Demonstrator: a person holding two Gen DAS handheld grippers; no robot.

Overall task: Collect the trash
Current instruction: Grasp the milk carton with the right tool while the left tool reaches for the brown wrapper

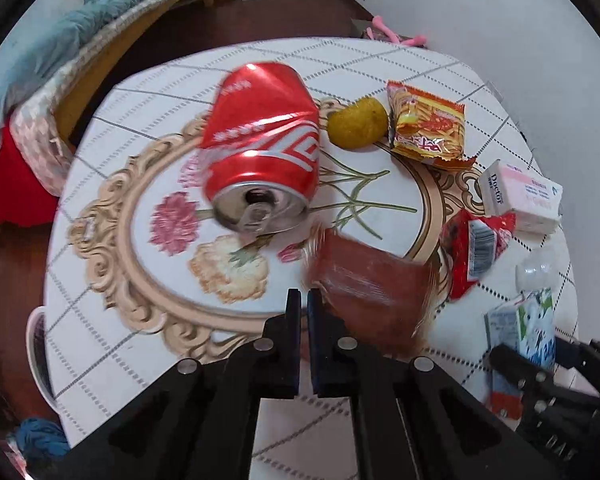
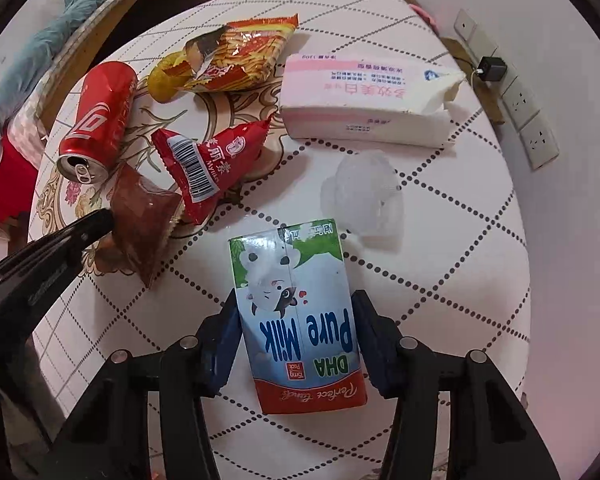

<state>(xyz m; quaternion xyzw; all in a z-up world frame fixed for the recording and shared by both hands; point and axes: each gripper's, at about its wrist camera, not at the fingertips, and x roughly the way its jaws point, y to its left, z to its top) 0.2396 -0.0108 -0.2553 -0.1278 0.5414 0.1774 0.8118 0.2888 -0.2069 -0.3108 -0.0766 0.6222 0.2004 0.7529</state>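
The round desk (image 2: 480, 208) with a white quilted cover and floral print carries all the trash. Far ahead of the right tool (image 2: 296, 344) lies a pink-and-white paper tissue pack (image 2: 364, 100), its end reading "Doctor" in the left wrist view. That tool's fingers clamp a green, blue and red milk carton (image 2: 296, 320) printed "DHA Pure Milk". Ahead of the left tool (image 1: 304, 304) a dented red aluminium cola can (image 1: 264, 148) lies on its side, opening toward the camera. The left tool's fingers are nearly together, pinching the edge of a brown clear-wrapped snack packet (image 1: 372, 280). Right of it sits a red barcoded sachet (image 1: 476, 252).
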